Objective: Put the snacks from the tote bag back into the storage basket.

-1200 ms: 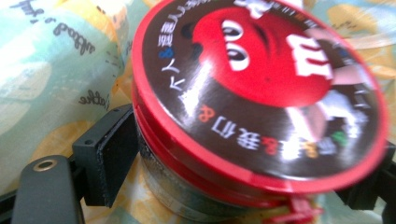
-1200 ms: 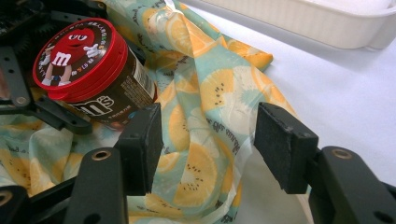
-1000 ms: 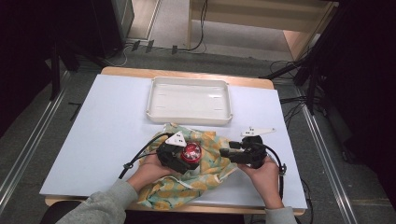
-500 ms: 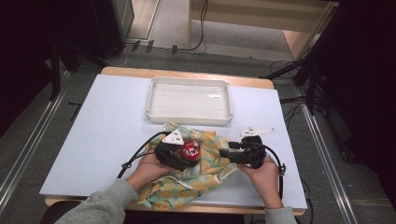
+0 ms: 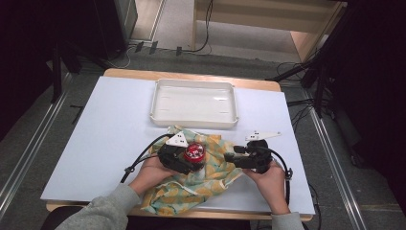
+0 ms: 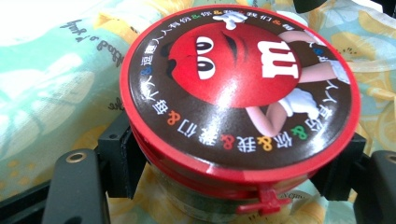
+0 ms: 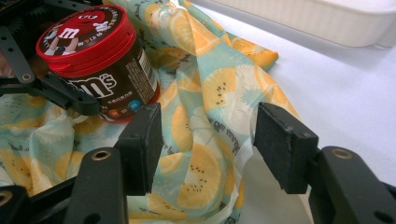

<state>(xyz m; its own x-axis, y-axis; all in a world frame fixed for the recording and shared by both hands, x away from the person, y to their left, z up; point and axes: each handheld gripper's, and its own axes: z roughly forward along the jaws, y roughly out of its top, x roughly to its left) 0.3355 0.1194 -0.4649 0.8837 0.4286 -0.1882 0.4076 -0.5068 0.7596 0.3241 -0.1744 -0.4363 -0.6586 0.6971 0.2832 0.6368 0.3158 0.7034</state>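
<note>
1. High view: left gripper (image 5: 189, 160) clamps M&M's jar (image 5: 195, 153) under its red lid, on lemon-print cloth (image 5: 210, 175).
2. Right gripper (image 7: 208, 140) wide open, empty, straddling cloth edge.
3. Likely wrapping: hold jar upright; pinch one layer only.

High view looks down; both close gripper views share the candy jar (image 7: 100, 65)

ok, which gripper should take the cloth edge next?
Right. The right gripper is open with the cloth between its jaws, while the left gripper is shut on the candy jar.
</note>
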